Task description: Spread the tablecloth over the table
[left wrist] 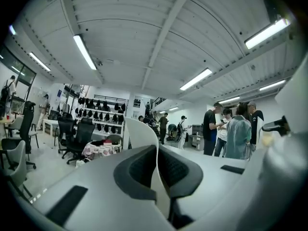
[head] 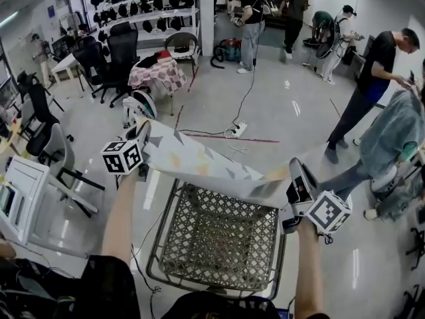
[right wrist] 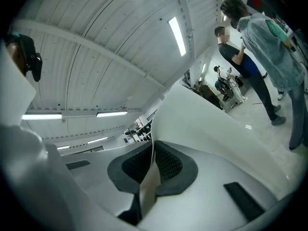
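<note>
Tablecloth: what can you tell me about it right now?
The tablecloth is a thin, pale sheet printed with grey triangles and yellowish patches. It is stretched in the air between the left gripper and the right gripper, each shut on its edge, above the far side of the wire-mesh table, not yet spread.

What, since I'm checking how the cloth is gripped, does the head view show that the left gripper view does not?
Only the head view: the mesh-top table, and the tablecloth in its whole span from the left tool to the right tool. Only the left gripper view: pads shut on the cloth's edge, and ceiling lights. Both: the tablecloth, and the shelves with office chairs beyond.
</note>
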Demonstrator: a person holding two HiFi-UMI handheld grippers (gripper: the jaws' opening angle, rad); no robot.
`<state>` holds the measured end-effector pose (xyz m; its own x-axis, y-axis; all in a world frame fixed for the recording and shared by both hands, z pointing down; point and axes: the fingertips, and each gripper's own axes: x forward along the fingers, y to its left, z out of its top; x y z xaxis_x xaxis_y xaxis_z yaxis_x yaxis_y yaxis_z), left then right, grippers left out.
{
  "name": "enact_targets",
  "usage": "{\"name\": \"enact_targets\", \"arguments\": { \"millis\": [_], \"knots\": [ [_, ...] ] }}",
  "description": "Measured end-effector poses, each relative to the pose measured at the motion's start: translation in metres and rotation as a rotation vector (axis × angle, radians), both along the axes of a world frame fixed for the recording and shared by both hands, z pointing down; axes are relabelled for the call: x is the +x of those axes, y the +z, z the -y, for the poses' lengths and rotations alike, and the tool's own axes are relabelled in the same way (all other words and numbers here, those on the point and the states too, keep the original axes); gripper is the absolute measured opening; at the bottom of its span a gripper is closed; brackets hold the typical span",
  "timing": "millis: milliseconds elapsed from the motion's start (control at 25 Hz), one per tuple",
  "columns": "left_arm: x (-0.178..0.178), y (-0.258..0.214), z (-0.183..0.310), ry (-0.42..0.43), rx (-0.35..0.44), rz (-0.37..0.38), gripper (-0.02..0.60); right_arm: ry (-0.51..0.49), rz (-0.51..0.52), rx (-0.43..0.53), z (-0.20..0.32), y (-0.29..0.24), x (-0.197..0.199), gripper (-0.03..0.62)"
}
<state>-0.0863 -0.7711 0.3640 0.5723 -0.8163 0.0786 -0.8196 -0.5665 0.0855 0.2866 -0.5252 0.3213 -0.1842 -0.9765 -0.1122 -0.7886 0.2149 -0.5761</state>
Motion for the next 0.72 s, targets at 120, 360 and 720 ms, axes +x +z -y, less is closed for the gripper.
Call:
{"name": "enact_targets", "arguments": {
  "millis": [120, 360, 720],
  "knots": [
    [-0.011, -0.015, 0.016, -0.022, 0.038, 0.012, 0.02, 0.005, -0.01, 0.024, 0.02, -0.011, -0.003, 0.021],
    [-0.06, 0.001, -0.012, -0.054, 0.023, -0.034, 0.02, 0.052, 0.095, -0.121, 0.013, 0.048, -0.006, 0.023],
    [-0.093, 0.078, -0.122, -0.043, -0.16, -0.286, 0.02, 0.05, 0.307, -0.154, -0.051, 0.114, -0.003, 0.017]
  ]
}}
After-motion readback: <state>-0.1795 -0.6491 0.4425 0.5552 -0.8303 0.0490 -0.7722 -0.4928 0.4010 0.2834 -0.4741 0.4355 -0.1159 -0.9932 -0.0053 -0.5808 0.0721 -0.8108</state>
